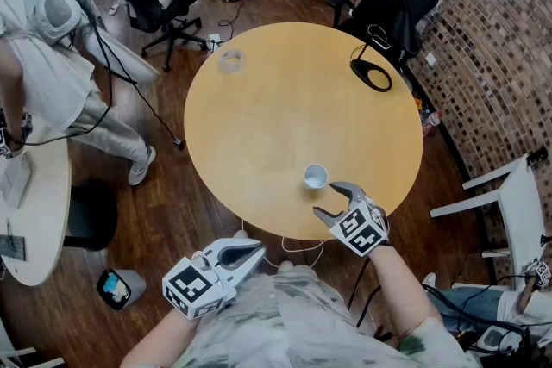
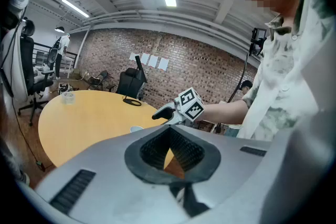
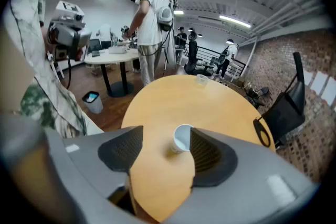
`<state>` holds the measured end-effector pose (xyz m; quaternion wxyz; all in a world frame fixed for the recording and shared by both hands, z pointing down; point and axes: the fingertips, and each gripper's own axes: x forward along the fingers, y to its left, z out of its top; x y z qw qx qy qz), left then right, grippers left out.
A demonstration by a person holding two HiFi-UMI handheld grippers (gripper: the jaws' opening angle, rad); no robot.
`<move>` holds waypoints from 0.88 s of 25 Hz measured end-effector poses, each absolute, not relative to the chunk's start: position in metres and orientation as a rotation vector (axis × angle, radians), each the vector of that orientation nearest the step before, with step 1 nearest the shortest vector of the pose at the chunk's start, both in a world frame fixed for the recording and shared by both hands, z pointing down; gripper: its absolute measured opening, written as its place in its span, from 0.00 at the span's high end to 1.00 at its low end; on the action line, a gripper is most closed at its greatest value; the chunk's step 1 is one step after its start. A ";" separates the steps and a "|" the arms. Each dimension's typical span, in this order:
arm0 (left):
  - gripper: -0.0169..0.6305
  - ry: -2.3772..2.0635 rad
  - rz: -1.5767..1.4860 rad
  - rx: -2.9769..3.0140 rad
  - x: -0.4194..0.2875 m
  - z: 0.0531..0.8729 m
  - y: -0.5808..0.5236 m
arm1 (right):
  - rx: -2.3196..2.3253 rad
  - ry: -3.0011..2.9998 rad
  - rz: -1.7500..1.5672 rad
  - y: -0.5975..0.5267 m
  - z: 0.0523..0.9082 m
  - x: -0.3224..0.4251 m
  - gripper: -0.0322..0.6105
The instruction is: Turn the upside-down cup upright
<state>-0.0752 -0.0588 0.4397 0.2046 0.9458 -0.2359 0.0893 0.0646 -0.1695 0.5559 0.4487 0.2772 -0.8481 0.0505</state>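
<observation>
- Closest to me, the left gripper [image 1: 257,251] hangs off the edge of the table [image 1: 259,99], clenched on nothing; it has no part in this step.
- On the right gripper [image 1: 324,199] my fingers [image 3: 207,152] are spread and grasp nothing.
- Just past those fingertips the cup [image 1: 316,177] stands on the table with its mouth up, very close to the farther finger; it looks already righted.
- To finish well, I judge I should draw straight back with the fingers wide, so that finger does not clip the rim; a light cup would tip easily.
</observation>
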 end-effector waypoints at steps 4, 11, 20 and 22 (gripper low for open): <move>0.97 -0.669 0.268 2.645 -0.114 0.445 -0.092 | 0.586 -1.989 0.100 -0.204 0.586 0.041 0.45; 0.97 -0.710 0.230 2.604 -0.141 0.459 -0.123 | 0.335 -1.792 0.133 -0.239 0.645 0.037 0.34; 0.97 -0.742 0.225 2.555 -0.159 0.473 -0.141 | 0.127 -1.606 0.161 -0.237 0.690 0.039 0.29; 0.97 -0.737 0.230 2.548 -0.157 0.476 -0.143 | 0.116 -1.598 0.158 -0.237 0.693 0.041 0.33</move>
